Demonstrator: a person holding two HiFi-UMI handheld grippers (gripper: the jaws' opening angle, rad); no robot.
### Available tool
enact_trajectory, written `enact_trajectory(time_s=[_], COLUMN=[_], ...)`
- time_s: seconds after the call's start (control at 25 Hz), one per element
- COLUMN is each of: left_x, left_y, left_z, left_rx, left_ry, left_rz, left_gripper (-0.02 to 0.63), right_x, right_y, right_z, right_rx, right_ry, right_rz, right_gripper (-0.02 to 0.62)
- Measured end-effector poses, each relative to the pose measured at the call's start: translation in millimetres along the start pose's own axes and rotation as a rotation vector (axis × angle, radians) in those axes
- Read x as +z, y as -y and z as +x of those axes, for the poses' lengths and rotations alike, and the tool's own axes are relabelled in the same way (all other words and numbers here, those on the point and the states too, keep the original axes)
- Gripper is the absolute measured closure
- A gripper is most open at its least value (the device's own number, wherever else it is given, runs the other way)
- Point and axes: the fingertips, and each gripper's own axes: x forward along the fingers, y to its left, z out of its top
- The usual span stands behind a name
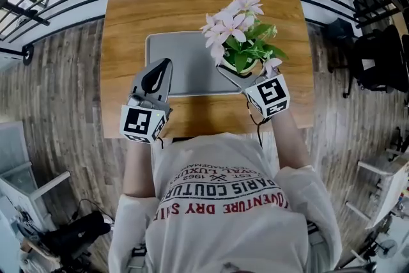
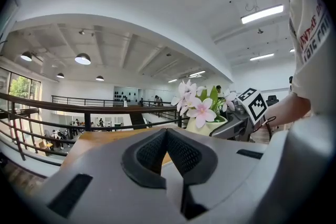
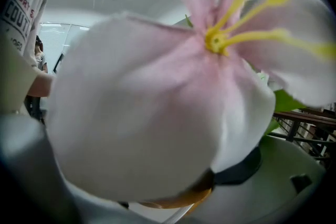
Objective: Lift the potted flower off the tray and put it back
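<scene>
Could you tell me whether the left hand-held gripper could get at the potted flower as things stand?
Probably yes: only bare tray lies between the left hand-held gripper and the potted flower. Its jaws are together, though, and the right hand-held gripper appears to hold it from the near side.

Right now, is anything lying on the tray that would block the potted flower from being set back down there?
Nothing visible does. The tray is bare beside the potted flower in the right tongs. The left tongs, shut, overlap only its near left corner.
</scene>
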Motion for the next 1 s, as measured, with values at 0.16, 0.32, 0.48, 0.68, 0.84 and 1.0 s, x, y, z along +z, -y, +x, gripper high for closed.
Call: enact_trajectory(time_s=[0.16,0.32,0.48,0.68,0.84,1.0], left_x=[-24.2,-41.9,-50.6,-63.4,-83.4,-97.8], left_y=[-16.3,-30.4,-23.0,-11.7,-24.6,-47.6], left_z=[-11.8,-20.0,0.5,18.0,10.0,-9.0], left_rx=[0.015,0.058,0.066,0.073,0.106,0.134], left_ry=[-0.043,-0.073,-0.096,-0.124,-0.148,-0.180], left_rz=[-0.010,-0.025,-0.038,-0.077,-0.086,-0.114], left_gripper=[0.594,0.594,0.594,0.594,0.594,0.594], right_x=[-24.8,-44.1,-66.5,-93.5,-107.5,-104.8], right_y=[-30.9,-61.6,-64.9,-67.9,-85.3,-110.8], right_z=[37.4,68.2,84.9,99.0,116.6,139.7], right_rx=[0.087,0.172,0.269,0.354,0.414,0.474], right_ry=[-0.067,-0.107,-0.133,-0.160,-0.167,-0.164], right_rz=[-0.011,-0.021,-0.033,-0.031,-0.027,-0.035], right_gripper=[0.086,0.087,0.086,0.087,0.087,0.086])
